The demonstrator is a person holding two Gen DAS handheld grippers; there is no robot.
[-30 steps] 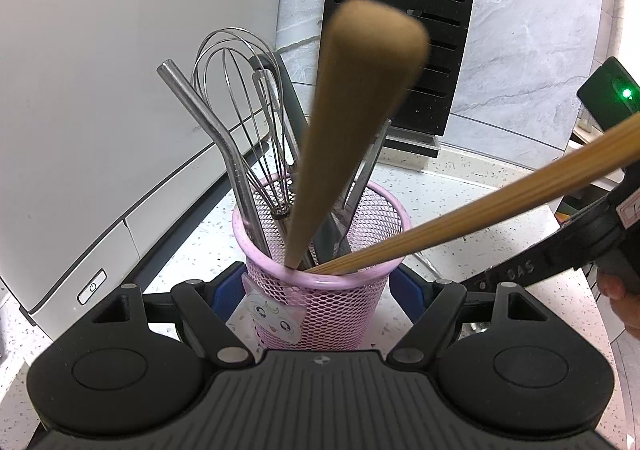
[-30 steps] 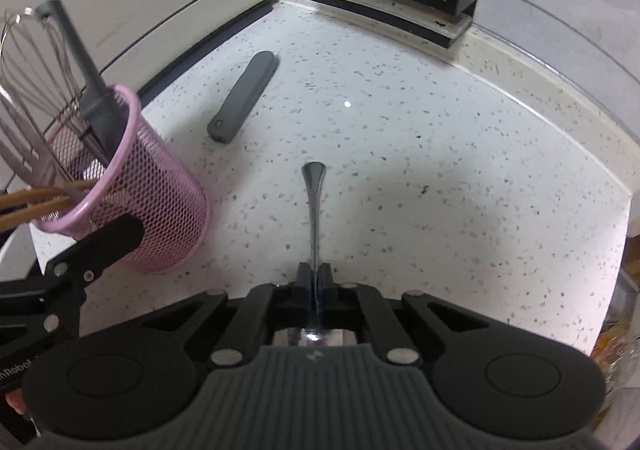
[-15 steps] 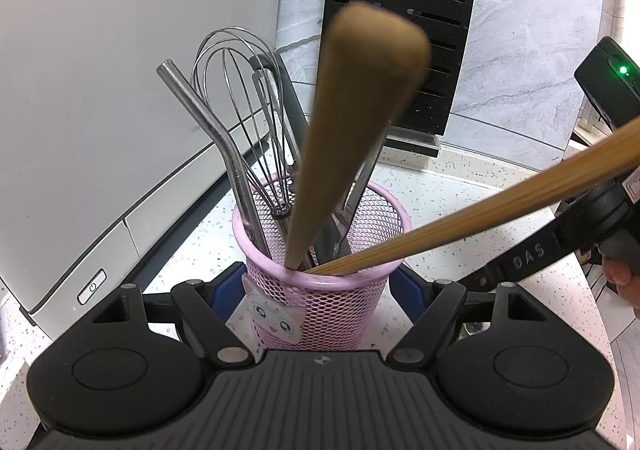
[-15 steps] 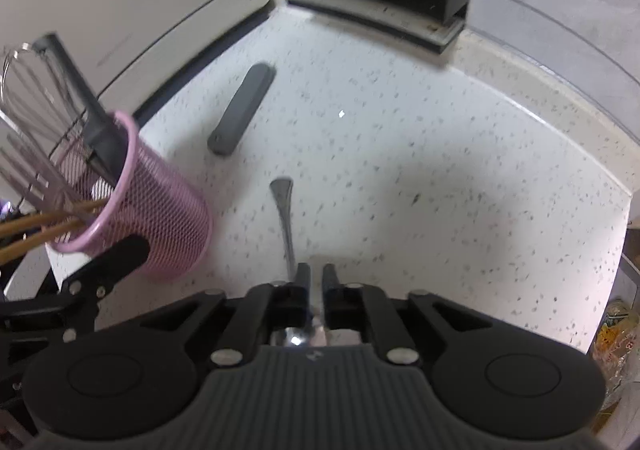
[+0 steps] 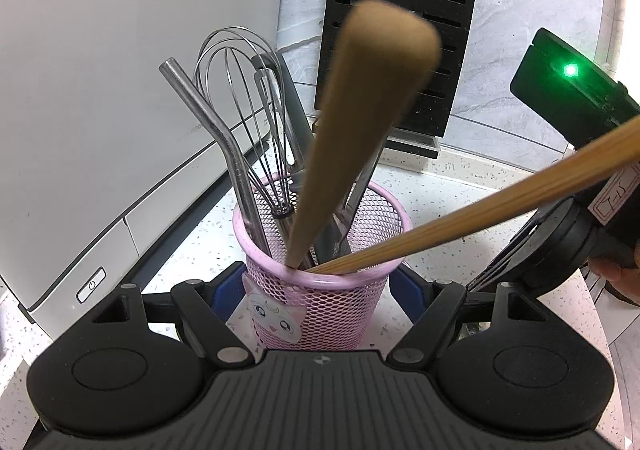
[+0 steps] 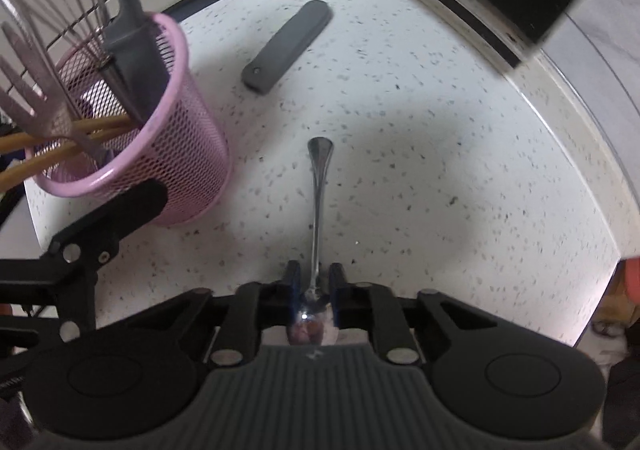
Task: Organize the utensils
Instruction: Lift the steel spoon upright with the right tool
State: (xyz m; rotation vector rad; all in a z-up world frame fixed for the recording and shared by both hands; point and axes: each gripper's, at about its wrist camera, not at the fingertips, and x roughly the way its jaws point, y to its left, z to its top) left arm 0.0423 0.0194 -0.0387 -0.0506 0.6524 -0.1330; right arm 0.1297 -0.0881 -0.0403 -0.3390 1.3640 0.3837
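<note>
Between the right claw's fingers: right claw (image 6: pixel 315 277) points down at the counter (image 6: pixel 460 154); its jaws have just been closing and now pinch a spoon (image 6: pixel 318 186) at the neck, just above the bowl.
Spoon's look: slim polished steel, shiny bowl tucked back under the claw, thin handle running away from it and flaring to a rounded tip; I cannot tell whether it hangs clear of the speckled white counter or touches it.
Left claw: left claw (image 5: pixel 320 292) has its blue-padded fingers on either side of a pink mesh cup (image 5: pixel 320 306), partly open and gripping it near the base.
Pink mesh cup: round, open-topped, a cartoon cat sticker on the near wall; it stands on the counter, just to the left of the spoon in the right wrist view.
Inside the cup: a wire whisk (image 5: pixel 244 106), a bent steel straw (image 5: pixel 208 118), a fat wooden handle (image 5: pixel 360 110) leaning toward the camera, wooden chopsticks (image 5: pixel 480 218) slanting out to the right, a grey handle (image 6: pixel 128 30) and a fork (image 6: pixel 28 98), tines up.
Further out: a dark grey flat bar (image 6: pixel 288 46) lies alone on the counter beyond the spoon, well apart from it.
Back edge: a black knife block (image 5: pixel 400 34) against the grey wall, a white appliance (image 5: pixel 100 90) to its left.
</note>
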